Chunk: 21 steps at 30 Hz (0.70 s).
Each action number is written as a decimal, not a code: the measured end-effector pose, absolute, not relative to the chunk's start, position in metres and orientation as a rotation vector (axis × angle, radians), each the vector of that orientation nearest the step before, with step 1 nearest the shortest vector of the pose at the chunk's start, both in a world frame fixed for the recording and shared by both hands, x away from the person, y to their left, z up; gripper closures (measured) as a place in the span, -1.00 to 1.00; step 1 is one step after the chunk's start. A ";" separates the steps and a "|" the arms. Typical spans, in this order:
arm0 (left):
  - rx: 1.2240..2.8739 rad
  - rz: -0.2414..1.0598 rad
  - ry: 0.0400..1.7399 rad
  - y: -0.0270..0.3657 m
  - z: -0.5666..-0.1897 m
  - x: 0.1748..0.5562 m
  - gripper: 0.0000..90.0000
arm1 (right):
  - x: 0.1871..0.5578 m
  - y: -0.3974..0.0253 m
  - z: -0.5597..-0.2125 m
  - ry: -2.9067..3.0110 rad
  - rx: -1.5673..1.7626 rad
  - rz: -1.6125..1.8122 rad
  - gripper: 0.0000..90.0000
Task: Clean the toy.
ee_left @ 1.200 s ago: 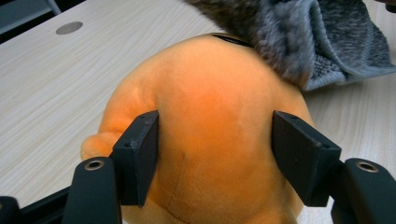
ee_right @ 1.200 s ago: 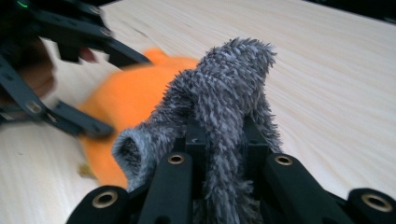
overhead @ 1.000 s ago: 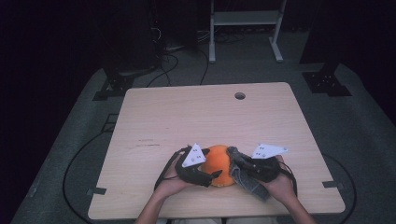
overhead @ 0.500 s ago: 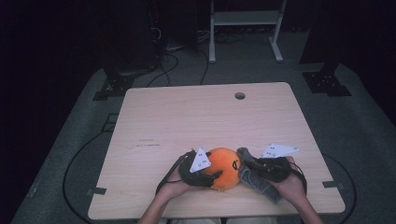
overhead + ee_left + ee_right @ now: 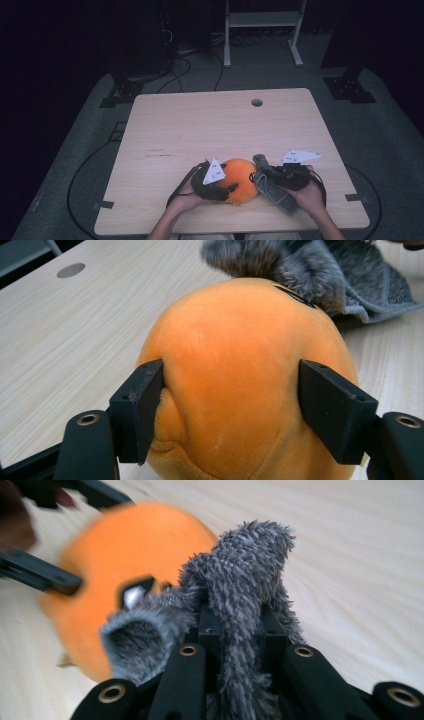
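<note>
1. Left tool (image 5: 230, 400): jaws spread wide, clamped on both sides of the orange plush ball (image 5: 245, 375); the left jaw dents the fabric.
2. Right tool (image 5: 235, 630): jaws close together, pinching a fold of grey fuzzy cloth (image 5: 240, 590) that bunches up above them.
3. In the high view, the left tool (image 5: 225, 187) sits at the ball's left and the right tool (image 5: 272, 175) at its right, each held in a hand.
4. The ball (image 5: 241, 172) rests on the worktop (image 5: 200, 125) near the near edge, about mid-width.
5. The cloth (image 5: 275, 189) touches the ball's right side and drapes down toward the near edge.
6. A small black patch on the ball (image 5: 134, 594) sits right where the cloth meets it.
7. There is a round hole in the worktop (image 5: 257, 102) near the far edge.
</note>
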<state>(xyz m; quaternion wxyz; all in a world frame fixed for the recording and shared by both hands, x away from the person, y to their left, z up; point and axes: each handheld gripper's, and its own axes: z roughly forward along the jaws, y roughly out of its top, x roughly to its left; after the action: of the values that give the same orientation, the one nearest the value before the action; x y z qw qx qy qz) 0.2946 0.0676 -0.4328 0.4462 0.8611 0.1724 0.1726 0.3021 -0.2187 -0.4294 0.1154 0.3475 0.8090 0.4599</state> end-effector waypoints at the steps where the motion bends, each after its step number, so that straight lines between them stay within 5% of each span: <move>1: 2.130 0.414 0.427 0.069 -0.431 0.295 -0.40 | 0.299 -0.215 -0.426 2.380 0.980 1.367 0.72; 7: 2.104 0.340 0.547 0.076 -0.420 0.306 -0.83 | 0.294 -0.210 -0.431 2.431 0.890 1.295 0.72; 11: 2.122 0.203 0.588 0.067 -0.434 0.311 -0.82 | 0.292 -0.211 -0.432 2.437 0.889 1.277 0.72; 13: 2.108 0.238 0.561 0.066 -0.435 0.308 -0.65 | 0.292 -0.212 -0.432 2.432 0.907 1.254 0.72; 14: 2.110 0.284 0.539 0.066 -0.433 0.305 -0.34 | 0.292 -0.214 -0.431 2.431 0.924 1.252 0.72; 17: 2.079 0.401 0.457 0.064 -0.427 0.295 -0.16 | 0.291 -0.218 -0.424 2.403 0.942 1.255 0.72; 21: 2.045 0.601 0.363 0.053 -0.424 0.288 -0.16 | 0.284 -0.216 -0.404 2.332 0.902 1.368 0.72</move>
<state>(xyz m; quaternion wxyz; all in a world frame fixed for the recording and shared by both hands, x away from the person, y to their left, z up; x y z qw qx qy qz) 0.2881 0.0534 -0.4244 0.4705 0.8346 0.1481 0.2453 0.2837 -0.2163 -0.4036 0.1451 0.3132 0.8096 0.4748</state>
